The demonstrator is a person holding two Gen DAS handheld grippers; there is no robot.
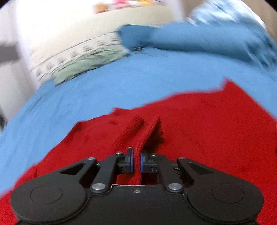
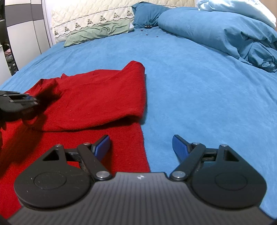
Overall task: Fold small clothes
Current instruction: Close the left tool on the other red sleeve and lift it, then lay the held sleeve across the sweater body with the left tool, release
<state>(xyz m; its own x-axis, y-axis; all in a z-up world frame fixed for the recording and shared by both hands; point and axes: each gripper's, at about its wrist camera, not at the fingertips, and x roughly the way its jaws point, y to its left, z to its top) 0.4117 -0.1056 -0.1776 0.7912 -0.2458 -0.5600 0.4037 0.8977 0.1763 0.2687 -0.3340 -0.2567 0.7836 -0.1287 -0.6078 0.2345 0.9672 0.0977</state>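
A red knit sweater (image 2: 97,100) lies on the blue bed sheet (image 2: 199,86), partly folded, with one part laid over the body. In the left wrist view my left gripper (image 1: 136,156) is shut on the sweater's ribbed cuff (image 1: 148,131) and holds it above the red body (image 1: 207,124). The left gripper also shows at the left edge of the right wrist view (image 2: 32,101). My right gripper (image 2: 141,143) is open and empty, low over the sweater's right edge, one pad over the red knit and one over the sheet.
A bunched blue duvet (image 2: 225,31) lies at the back right. A green pillow (image 2: 100,32) and a quilted cream headboard (image 2: 90,15) are at the back left. A wardrobe (image 2: 22,34) stands beyond the bed's left edge.
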